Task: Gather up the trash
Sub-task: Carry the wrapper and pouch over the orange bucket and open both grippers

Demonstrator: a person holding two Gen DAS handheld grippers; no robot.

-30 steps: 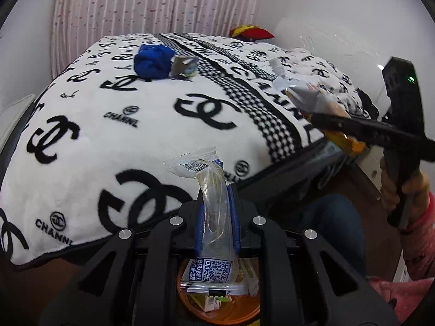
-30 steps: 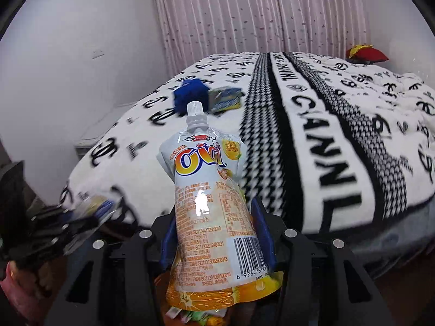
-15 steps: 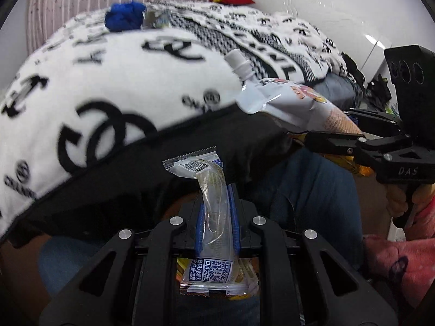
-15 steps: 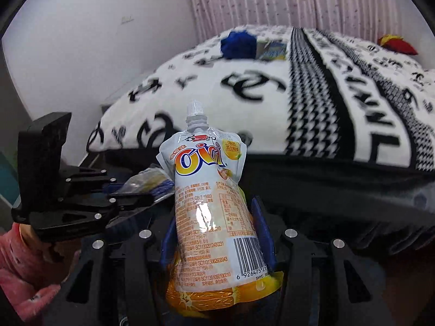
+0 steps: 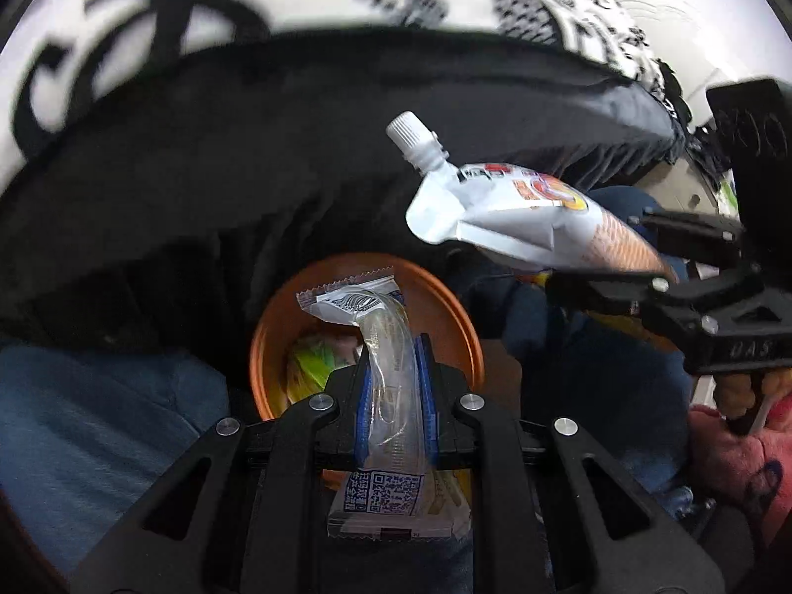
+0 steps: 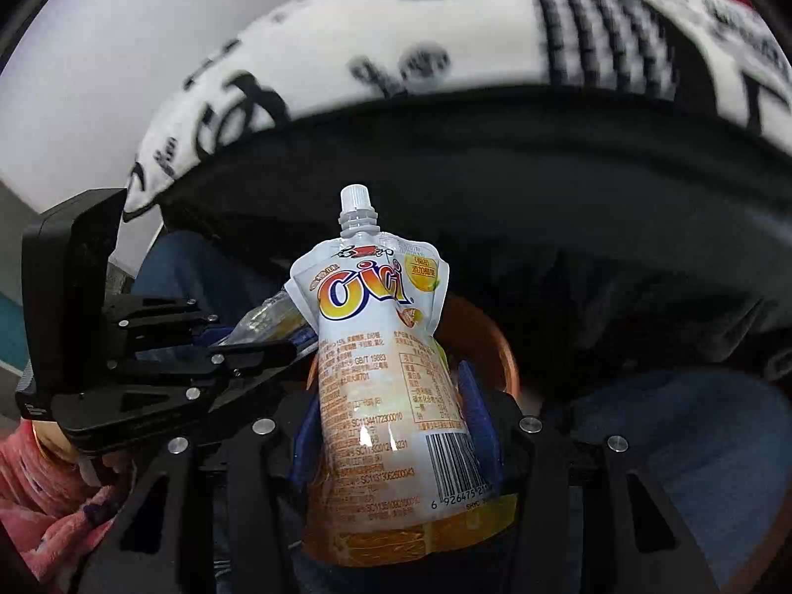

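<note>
In the left wrist view, the left gripper (image 5: 393, 386) at 6 o'clock is clamped tight on a clear snack wrapper (image 5: 391, 396) with a QR code on its lower end, above the orange bin (image 5: 445, 307) at centre. At 3 o'clock the right gripper (image 5: 638, 267) pinches a drink pouch (image 5: 519, 218). In the right wrist view that pouch reads "Cici", barcode starting "6 926475", blue pads (image 6: 477, 420) pressing its sides. Behind spreads a white blanket (image 6: 445, 24) with black lettering, too blurred to read.
</note>
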